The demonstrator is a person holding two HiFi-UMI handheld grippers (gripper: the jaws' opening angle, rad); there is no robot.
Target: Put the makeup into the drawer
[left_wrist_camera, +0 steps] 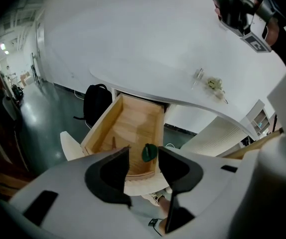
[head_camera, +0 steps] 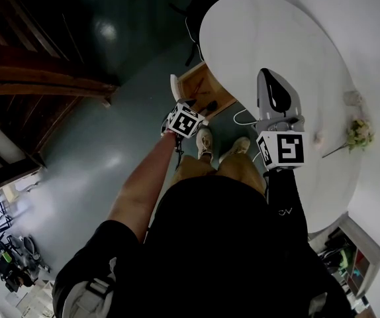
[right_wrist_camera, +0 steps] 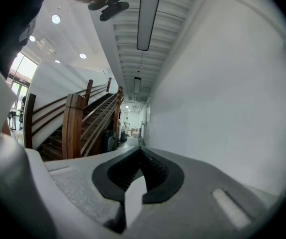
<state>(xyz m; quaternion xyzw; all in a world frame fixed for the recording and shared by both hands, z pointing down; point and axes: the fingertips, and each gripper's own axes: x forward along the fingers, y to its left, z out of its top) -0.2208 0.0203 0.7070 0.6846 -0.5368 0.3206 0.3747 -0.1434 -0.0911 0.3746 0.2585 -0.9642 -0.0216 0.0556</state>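
**Left gripper over open drawer.**
Jaws apart; green makeup sits just ahead, at the drawer's front. Right gripper closed, empty.

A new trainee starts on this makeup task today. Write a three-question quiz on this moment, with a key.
1. True or false: the left tongs stand open, pointing toward the open wooden drawer.
2. Multiple choice: what shows in the gap of the left tongs, against the drawer's near end? A) a dark green item B) a red cup C) a book
3. Short answer: what do the right tongs hold?

Key: 1 true; 2 A; 3 nothing, they are shut with nothing between them.
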